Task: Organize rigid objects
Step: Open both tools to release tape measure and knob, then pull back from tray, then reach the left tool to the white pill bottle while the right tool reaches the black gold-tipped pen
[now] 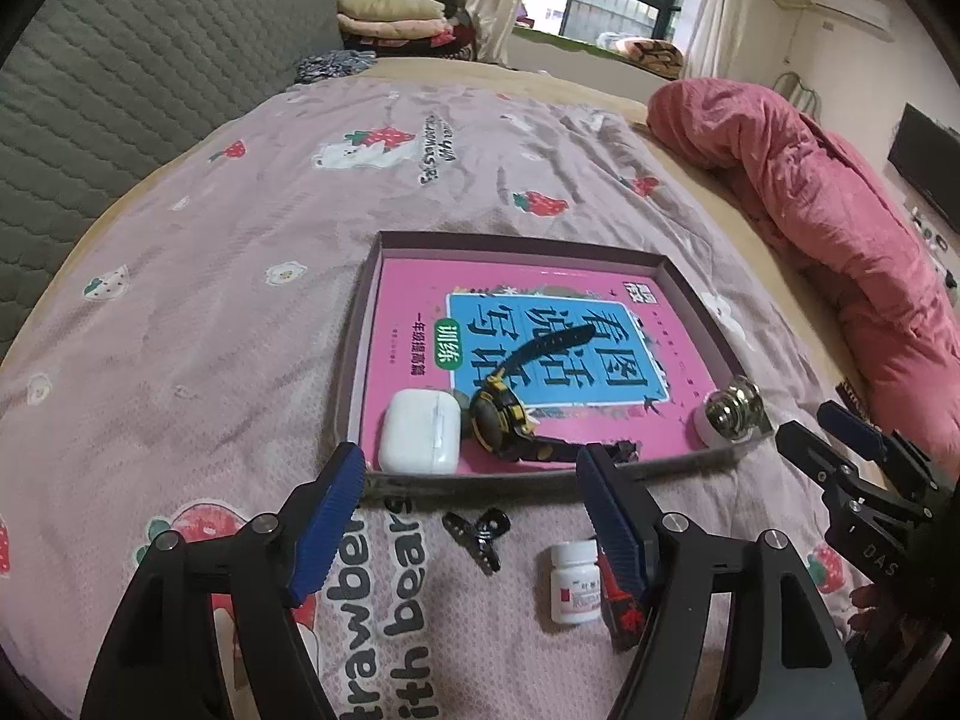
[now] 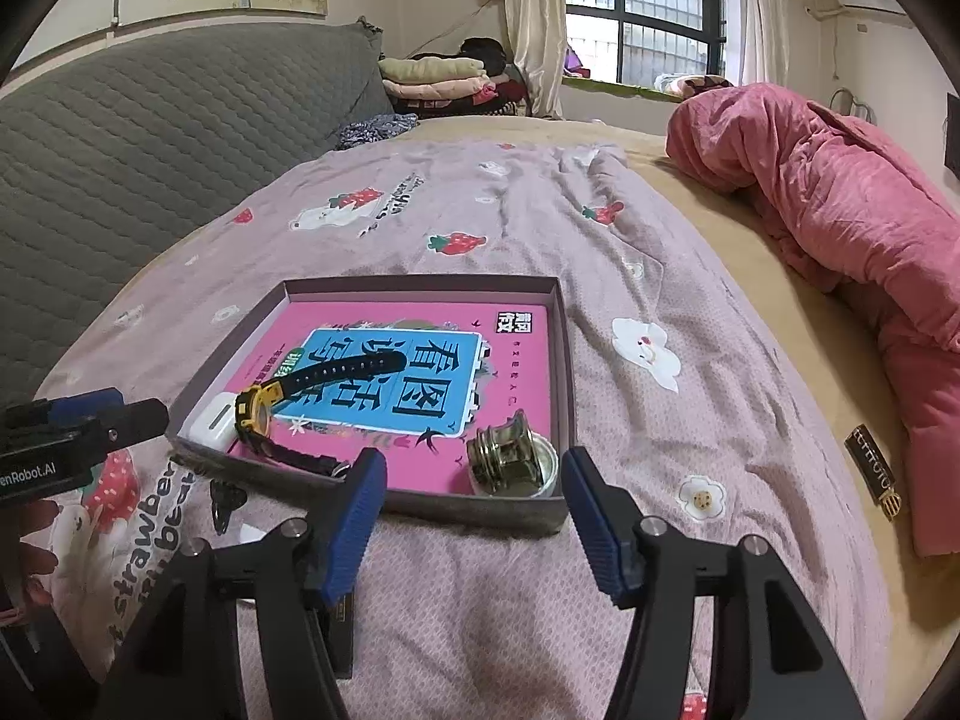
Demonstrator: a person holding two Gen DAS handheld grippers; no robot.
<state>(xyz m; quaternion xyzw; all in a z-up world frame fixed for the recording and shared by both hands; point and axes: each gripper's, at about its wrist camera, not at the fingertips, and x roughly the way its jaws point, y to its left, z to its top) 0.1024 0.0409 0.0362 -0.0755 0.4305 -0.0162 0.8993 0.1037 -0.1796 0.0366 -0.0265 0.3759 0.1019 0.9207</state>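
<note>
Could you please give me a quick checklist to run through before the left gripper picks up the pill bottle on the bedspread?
1. Left gripper open and empty: ok.
2. Pill bottle reachable: ok, though the right finger overlaps it.
3. Bottle cap closed: cannot tell.
4. Tray has free space on the book: ok.
5. Right gripper out of the way: ok.
6. Black clip clear of bottle: ok.
</note>
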